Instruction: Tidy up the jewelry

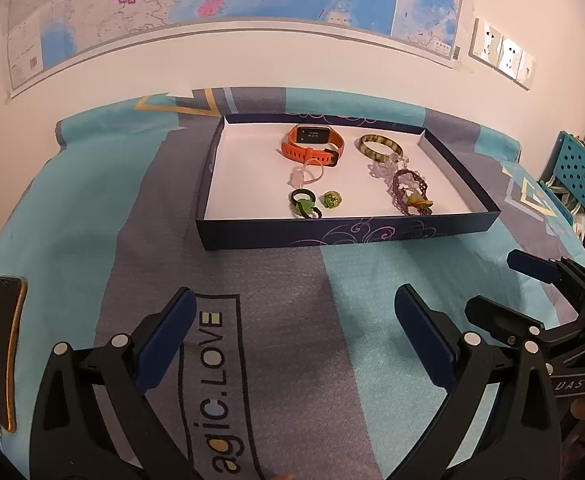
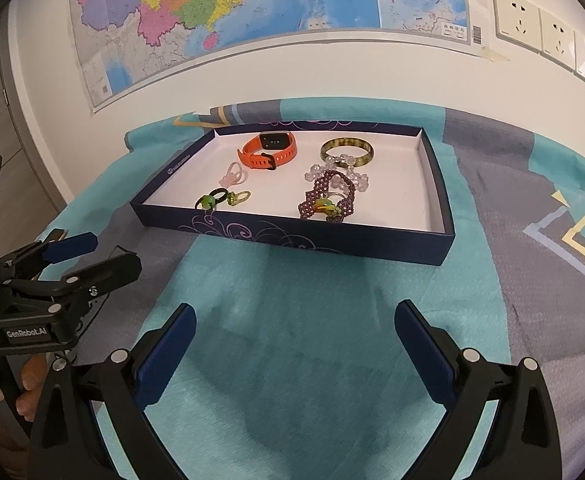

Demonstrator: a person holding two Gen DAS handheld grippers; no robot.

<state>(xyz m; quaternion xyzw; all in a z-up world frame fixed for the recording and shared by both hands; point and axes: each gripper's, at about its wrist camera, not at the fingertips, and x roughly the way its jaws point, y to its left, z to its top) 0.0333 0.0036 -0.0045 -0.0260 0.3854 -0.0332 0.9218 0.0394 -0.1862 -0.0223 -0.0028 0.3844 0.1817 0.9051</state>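
A shallow dark blue box (image 1: 348, 232) (image 2: 292, 240) with a white floor lies on the bed ahead of both grippers. Inside it are an orange smartwatch (image 1: 312, 146) (image 2: 266, 150), a brown-green bangle (image 1: 380, 146) (image 2: 346, 151), a clear bead bracelet (image 1: 384, 166) (image 2: 358, 178), a purple beaded bracelet (image 1: 408, 190) (image 2: 328, 196), a pink ring (image 1: 306, 176) (image 2: 234, 174) and two green rings (image 1: 304, 204) (image 2: 220, 199). My left gripper (image 1: 294, 336) (image 2: 88, 256) is open over the blanket, nothing between its fingers. My right gripper (image 2: 294, 344) (image 1: 500, 284) is open and empty too, short of the box.
A teal and grey blanket (image 2: 292, 320) covers the bed. A black case with an orange edge (image 1: 0, 348) lies at the left. A map (image 2: 252, 8) and sockets (image 2: 532, 28) are on the wall behind. A blue perforated basket (image 1: 576, 168) stands at the right.
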